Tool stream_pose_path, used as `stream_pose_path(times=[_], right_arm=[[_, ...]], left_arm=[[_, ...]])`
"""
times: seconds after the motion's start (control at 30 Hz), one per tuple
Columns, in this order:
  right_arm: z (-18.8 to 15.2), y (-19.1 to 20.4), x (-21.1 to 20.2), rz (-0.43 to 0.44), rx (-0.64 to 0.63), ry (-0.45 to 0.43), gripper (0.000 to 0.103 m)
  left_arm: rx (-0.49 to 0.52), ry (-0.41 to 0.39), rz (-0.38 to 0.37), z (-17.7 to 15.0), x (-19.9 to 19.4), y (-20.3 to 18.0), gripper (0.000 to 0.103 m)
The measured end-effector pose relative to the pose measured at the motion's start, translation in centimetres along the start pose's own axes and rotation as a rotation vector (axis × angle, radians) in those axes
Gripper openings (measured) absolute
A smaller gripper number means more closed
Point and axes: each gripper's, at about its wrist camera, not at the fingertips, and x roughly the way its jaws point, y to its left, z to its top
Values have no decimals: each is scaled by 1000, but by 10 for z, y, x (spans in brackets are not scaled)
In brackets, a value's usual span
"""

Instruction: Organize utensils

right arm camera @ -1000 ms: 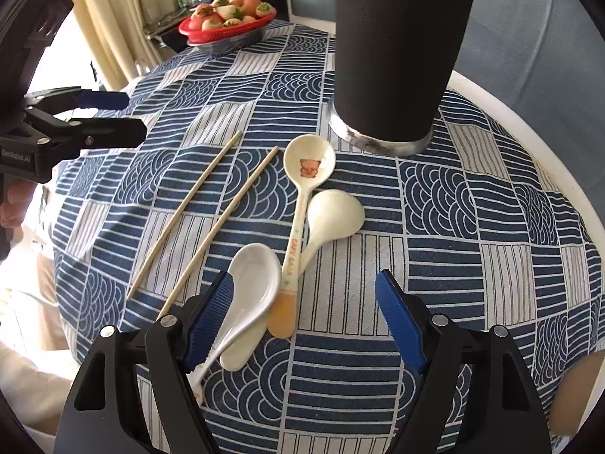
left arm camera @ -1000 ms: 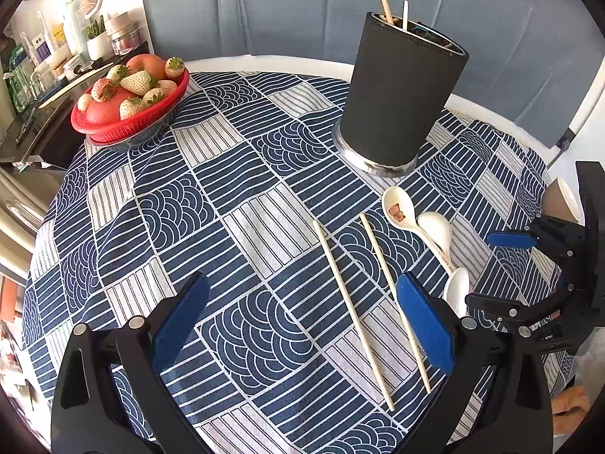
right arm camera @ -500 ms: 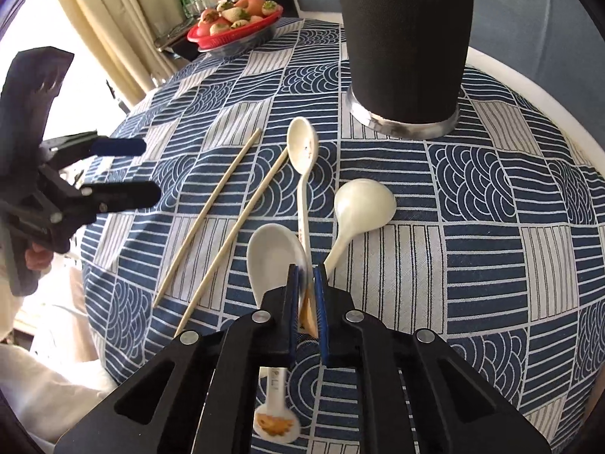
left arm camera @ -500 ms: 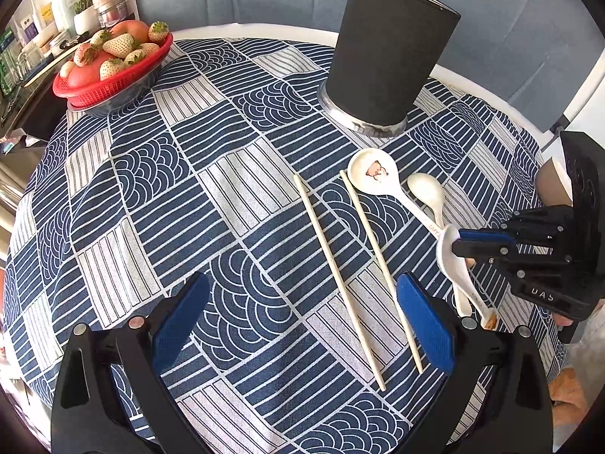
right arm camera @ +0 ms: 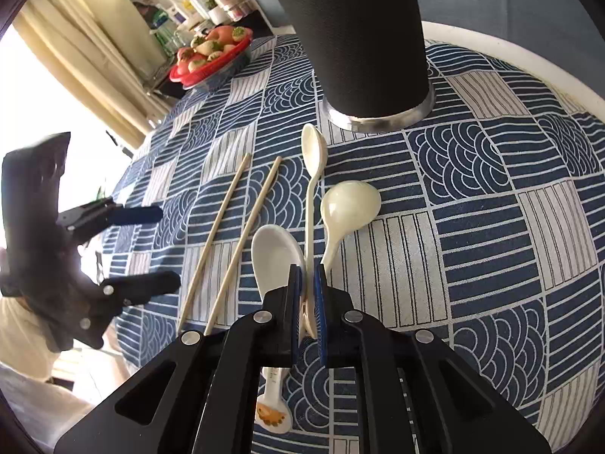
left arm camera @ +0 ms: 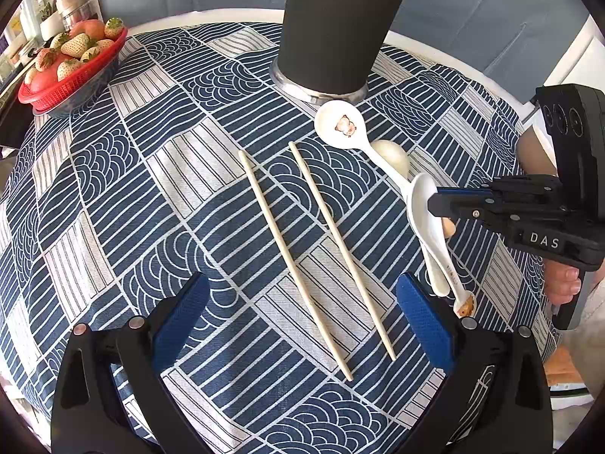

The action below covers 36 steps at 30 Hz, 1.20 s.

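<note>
The right hand-held gripper (right arm camera: 309,299) pinches the handle of a bear-print spoon (left arm camera: 342,126) lying on the desk (left arm camera: 113,174) beside two chopsticks (left arm camera: 295,261), near the black utensil holder (left arm camera: 336,26). The left hand-held gripper (left arm camera: 302,317) hovers spread wide above the chopsticks.

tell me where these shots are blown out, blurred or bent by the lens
Right wrist view: the window side at far left is blown out white, and the left gripper in front of it is dark and motion-blurred, while the right gripper and the long spoon it clamps are sharp. Left wrist view: evenly lit and sharp; the fisheye bows the tablecloth stripes and leans the black holder.
</note>
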Motion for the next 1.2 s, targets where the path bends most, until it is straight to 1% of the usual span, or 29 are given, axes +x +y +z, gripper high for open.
stream_pose_path(times=[0.2, 0.43, 0.53, 0.6, 0.63, 0.7, 0.73, 0.8, 0.83, 0.87, 0.97, 1.03, 1.1, 1.2], right_arm=[[4, -9, -4, 32, 72, -33, 7], [8, -11, -4, 56, 126, -51, 7], [7, -11, -4, 73, 144, -54, 7], [6, -12, -4, 87, 158, -57, 7], [6, -12, -4, 93, 165, -60, 7], [6, -14, -5, 113, 187, -66, 7], [6, -15, -5, 123, 199, -71, 7], [6, -17, -6, 129, 209, -74, 7], [5, -16, -6, 128, 208, -74, 7], [5, -17, -6, 128, 209, -74, 7], [4, -17, -7, 132, 211, -76, 7], [4, -18, -8, 131, 210, -80, 7], [3, -18, -12, 133, 202, -93, 7], [3, -19, -19, 154, 196, -118, 6]], left_arm=[[49, 25, -52, -1, 9, -21, 97], [110, 53, -159, -2, 16, -56, 97], [117, 65, -200, -1, 18, -66, 96], [115, 69, -227, 1, 19, -68, 86], [110, 81, -245, 2, 21, -68, 83], [93, 119, -288, 4, 27, -68, 68], [88, 134, -301, 4, 30, -67, 64], [86, 152, -314, 4, 33, -67, 34], [81, 164, -327, 4, 35, -66, 25], [79, 175, -332, 4, 37, -66, 12], [103, 162, -321, 3, 34, -67, 12], [117, 152, -329, 3, 29, -67, 11], [125, 144, -329, 4, 25, -66, 8], [149, 133, -320, 7, 19, -67, 7]])
